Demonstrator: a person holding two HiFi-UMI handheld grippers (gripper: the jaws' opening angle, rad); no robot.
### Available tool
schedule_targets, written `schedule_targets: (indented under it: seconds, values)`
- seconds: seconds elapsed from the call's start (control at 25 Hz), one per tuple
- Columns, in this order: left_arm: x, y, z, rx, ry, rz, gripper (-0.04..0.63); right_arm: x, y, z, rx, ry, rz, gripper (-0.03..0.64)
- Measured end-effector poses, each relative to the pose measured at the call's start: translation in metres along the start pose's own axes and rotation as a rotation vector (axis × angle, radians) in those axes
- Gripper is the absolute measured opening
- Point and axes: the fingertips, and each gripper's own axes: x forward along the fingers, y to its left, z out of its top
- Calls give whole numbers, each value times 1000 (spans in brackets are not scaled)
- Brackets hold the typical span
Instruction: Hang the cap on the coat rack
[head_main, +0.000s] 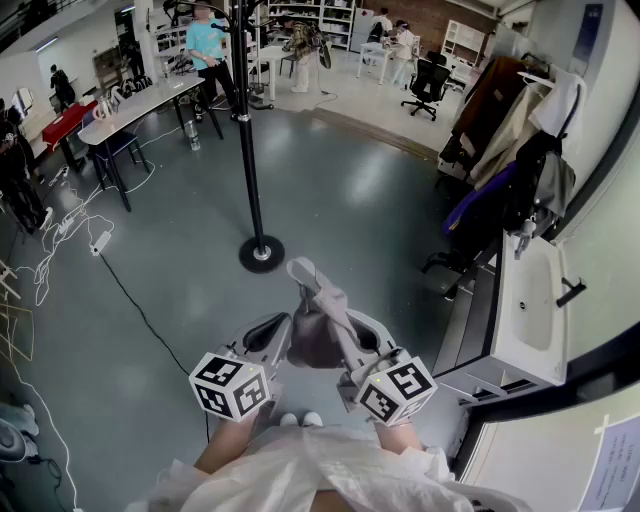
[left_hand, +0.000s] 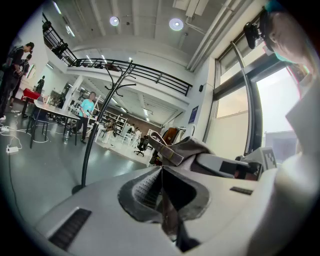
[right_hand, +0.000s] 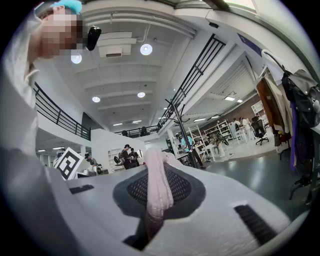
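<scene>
I hold a greyish-pink cap (head_main: 318, 322) in front of me between both grippers. My left gripper (head_main: 283, 340) is shut on its left side, and dark fabric of the cap (left_hand: 169, 210) is pinched between its jaws. My right gripper (head_main: 350, 338) is shut on the right side, with a pink edge of the cap (right_hand: 157, 187) running up between its pads. The cap's strap (left_hand: 167, 150) sticks out toward the far side. Ahead on the grey floor stands the black coat rack (head_main: 247, 130) on its round base (head_main: 262, 253). Its hooks (left_hand: 120, 75) show high in the left gripper view.
Coats and bags (head_main: 515, 140) hang along the right wall above a white counter (head_main: 530, 300). Tables (head_main: 140, 105) stand at the back left, and cables (head_main: 60, 235) trail over the floor at left. An office chair (head_main: 430, 85) and several people are farther back.
</scene>
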Motion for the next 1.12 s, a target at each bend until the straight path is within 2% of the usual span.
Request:
schedule_targets:
  seconds: [0.36, 0.64, 0.92, 1.12]
  values:
    - [8, 0, -12, 7, 42, 0, 17, -3, -11, -8, 24, 10, -25, 14]
    - [10, 4, -8, 2, 21, 1, 17, 1, -8, -9, 39, -13, -8, 14]
    - [19, -1, 0, 57, 24, -13, 17, 3, -16, -7, 64, 4, 24, 14]
    - [25, -2, -3, 28, 21, -2, 17, 1, -20, -9, 69, 24, 28, 14]
